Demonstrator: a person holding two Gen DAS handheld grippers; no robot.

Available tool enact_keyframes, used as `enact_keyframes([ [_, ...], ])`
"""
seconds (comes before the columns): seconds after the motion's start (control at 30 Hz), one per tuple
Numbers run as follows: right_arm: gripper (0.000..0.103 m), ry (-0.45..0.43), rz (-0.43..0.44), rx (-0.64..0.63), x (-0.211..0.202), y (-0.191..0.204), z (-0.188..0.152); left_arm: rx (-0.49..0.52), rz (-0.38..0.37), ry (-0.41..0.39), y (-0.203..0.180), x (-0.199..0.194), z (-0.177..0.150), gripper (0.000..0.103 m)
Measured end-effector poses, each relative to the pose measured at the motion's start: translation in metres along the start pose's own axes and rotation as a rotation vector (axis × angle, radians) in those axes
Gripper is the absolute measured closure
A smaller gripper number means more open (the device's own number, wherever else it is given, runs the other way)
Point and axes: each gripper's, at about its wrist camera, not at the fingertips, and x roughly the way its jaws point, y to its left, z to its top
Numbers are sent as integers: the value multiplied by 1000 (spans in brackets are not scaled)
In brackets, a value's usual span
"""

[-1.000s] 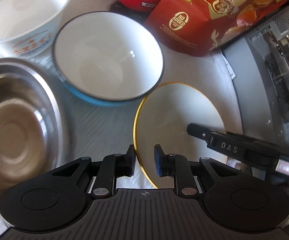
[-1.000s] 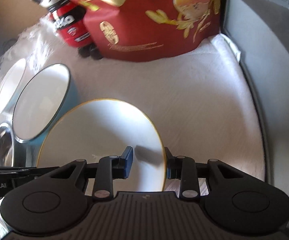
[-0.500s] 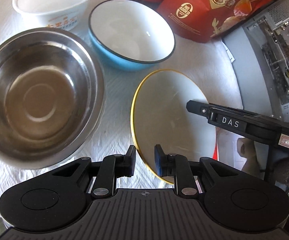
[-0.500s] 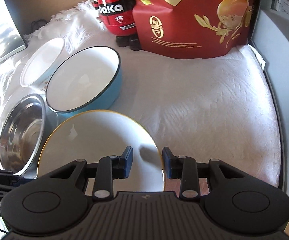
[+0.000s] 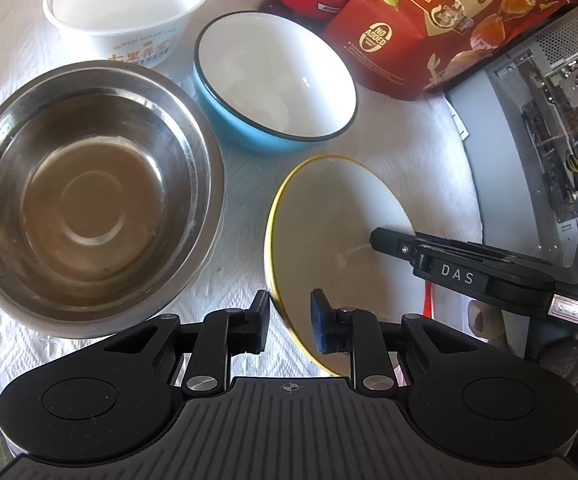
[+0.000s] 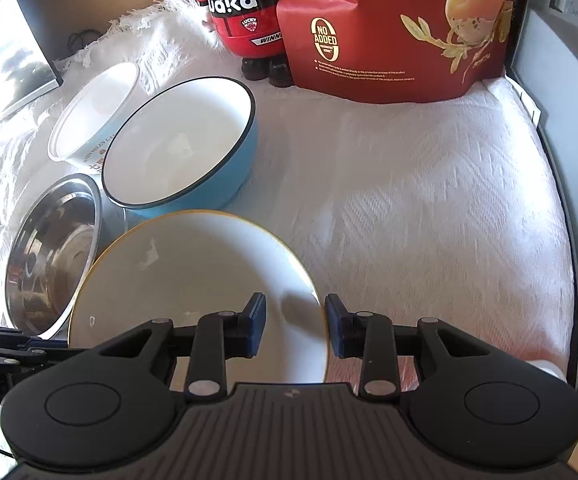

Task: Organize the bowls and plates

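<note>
1. A yellow-rimmed white plate is tilted, its near rim raised off the white woven tablecloth, with a gripper on each side.
2. Left gripper: the plate's left rim passes between its blue-padded fingers. The jaws have just been opening; a narrow gap shows on both sides of the rim, so the pads do not appear to press it.
3. Right gripper: the plate's right rim sits between its fingers. The gap looks narrow; from this view I cannot tell whether the pads bear on the rim.
4. In the left wrist view the right gripper's black finger reaches over the plate's right edge.
5. Stainless steel bowl stands left of the plate, close to it, upright on the cloth.
6. Blue bowl with white inside stands just behind the plate, near the steel bowl.
7. White paper noodle bowl stands further back on the left, behind the steel bowl.
8. At the back: a red quail-egg snack bag and a red-and-black figurine beside it.
9. An open computer case borders the cloth on the right.
</note>
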Motion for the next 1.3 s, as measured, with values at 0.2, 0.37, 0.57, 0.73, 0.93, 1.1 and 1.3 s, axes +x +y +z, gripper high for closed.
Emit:
enact_keyframes([
  [0.2,70,7,24,-5,-8,5,-5,-26,8,6,9,-2,-2,79],
  [0.37,69,30,35,-26,-8,10,-12,-59,-14,5,18,-1,-2,79],
  [0.57,70,15,44,-22,-7,10,-14,-62,0,8,20,1,-3,79],
  [0.73,69,9,50,-15,-9,10,-14,-49,13,8,18,1,-2,79],
  [0.93,69,16,49,10,-13,8,-17,-40,14,8,17,4,3,76],
  [1.1,69,6,37,16,-18,7,-20,-27,7,11,13,8,5,76],
  [1.3,69,3,10,26,-19,1,-22,-33,-13,-7,11,12,11,76],
])
